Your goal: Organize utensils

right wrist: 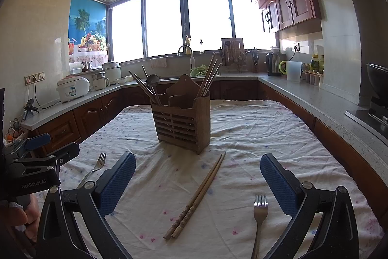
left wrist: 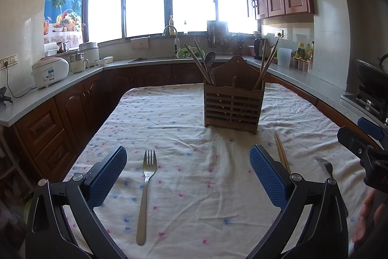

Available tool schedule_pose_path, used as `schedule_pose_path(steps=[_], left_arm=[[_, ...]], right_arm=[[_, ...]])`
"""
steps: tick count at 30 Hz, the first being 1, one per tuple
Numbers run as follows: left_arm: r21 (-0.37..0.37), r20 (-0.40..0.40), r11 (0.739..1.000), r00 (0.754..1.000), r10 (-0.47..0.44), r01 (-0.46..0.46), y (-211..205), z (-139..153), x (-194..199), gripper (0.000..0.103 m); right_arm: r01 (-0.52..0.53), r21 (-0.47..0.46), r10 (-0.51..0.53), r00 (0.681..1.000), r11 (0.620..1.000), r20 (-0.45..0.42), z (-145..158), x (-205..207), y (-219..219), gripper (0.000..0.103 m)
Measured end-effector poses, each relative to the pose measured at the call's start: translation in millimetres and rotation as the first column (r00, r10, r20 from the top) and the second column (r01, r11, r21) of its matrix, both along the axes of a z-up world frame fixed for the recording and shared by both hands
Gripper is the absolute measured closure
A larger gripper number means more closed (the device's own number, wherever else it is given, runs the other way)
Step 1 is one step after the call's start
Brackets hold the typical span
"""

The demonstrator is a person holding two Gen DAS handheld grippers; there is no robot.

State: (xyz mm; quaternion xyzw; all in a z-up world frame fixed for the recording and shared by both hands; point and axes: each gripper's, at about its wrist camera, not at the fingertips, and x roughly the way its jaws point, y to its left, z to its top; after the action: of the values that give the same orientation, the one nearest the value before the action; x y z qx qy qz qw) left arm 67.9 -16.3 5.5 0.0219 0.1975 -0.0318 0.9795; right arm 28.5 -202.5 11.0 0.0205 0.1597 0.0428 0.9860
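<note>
Forks, two: one (left wrist: 146,193) between my left gripper's (left wrist: 188,176) spread fingers, one (right wrist: 259,222) cut off below my empty, spread right gripper (right wrist: 198,183); chopsticks (right wrist: 197,196) partly hidden in the left view.

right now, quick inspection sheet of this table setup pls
Surface: table under a wrinkled floral cloth.
Job's things: wooden holder upright, already holding chopsticks and a spoon; loose on the cloth are chopstick pair, left fork and right fork.
Clutter: nothing seen on the table.
Grippers: left gripper and right gripper both open, empty.
Cables: rice cooker cord on the counter.
Surroundings: kitchen counters, sink, bright windows.
</note>
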Motion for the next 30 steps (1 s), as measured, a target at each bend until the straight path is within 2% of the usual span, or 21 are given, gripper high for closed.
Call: schedule_pose_path(steps=[30], left_arm=[[-0.002, -0.002, 1.000, 1.000, -0.002, 0.002, -0.3, 0.4, 0.1, 0.000]], right_arm=[[0.006, 0.014, -0.006, 1.000, 1.000, 0.010, 3.0, -1.9, -7.2, 0.000]])
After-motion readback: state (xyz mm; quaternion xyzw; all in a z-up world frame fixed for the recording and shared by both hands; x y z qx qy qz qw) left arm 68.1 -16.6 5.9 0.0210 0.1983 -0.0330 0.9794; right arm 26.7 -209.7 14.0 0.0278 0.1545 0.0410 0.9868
